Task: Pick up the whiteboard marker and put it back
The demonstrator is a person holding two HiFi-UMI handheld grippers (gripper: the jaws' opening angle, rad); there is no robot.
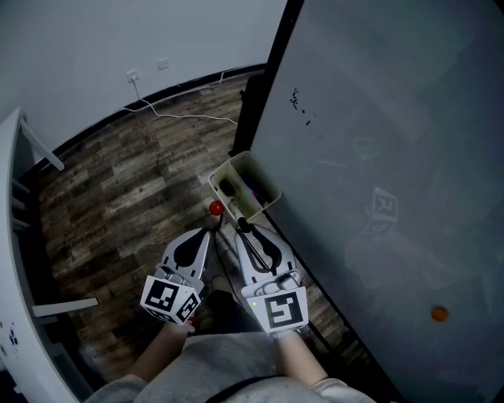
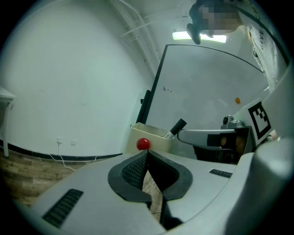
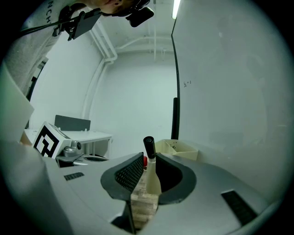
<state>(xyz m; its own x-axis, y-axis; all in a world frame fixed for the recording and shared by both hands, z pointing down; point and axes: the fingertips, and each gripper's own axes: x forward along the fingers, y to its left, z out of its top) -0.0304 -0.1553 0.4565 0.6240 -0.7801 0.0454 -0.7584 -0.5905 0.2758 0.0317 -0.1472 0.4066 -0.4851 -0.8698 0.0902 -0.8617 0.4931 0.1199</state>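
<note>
Beside tray (image 1: pixel 266 179), right tool (image 1: pixel 242 227) clamps whiteboard marker (image 3: pixel 150 170); left tool (image 2: pixel 146 153) closed, empty.

A white whiteboard marker (image 3: pixel 150 176) with a black cap stands nearly upright, pinched by its barrel in my right claw (image 3: pixel 149 156). Its cap points to twelve o'clock, near the beige plastic tray (image 3: pixel 178 148) at one o'clock.

Floor (image 1: pixel 134 197): dark wood-look planks, grey-brown. Wall (image 1: pixel 94 39): plain white, with black skirting (image 1: pixel 102 120) along its foot. Two sockets (image 1: pixel 132 76) sit low on the wall; a white cable (image 1: pixel 185 116) trails from one across the planks. White table (image 3: pixel 87 136) stands against the wall. Ceiling strip light (image 3: pixel 175 8) is lit. Large black-framed whiteboard (image 1: pixel 394 157) fills the head view's right.
</note>
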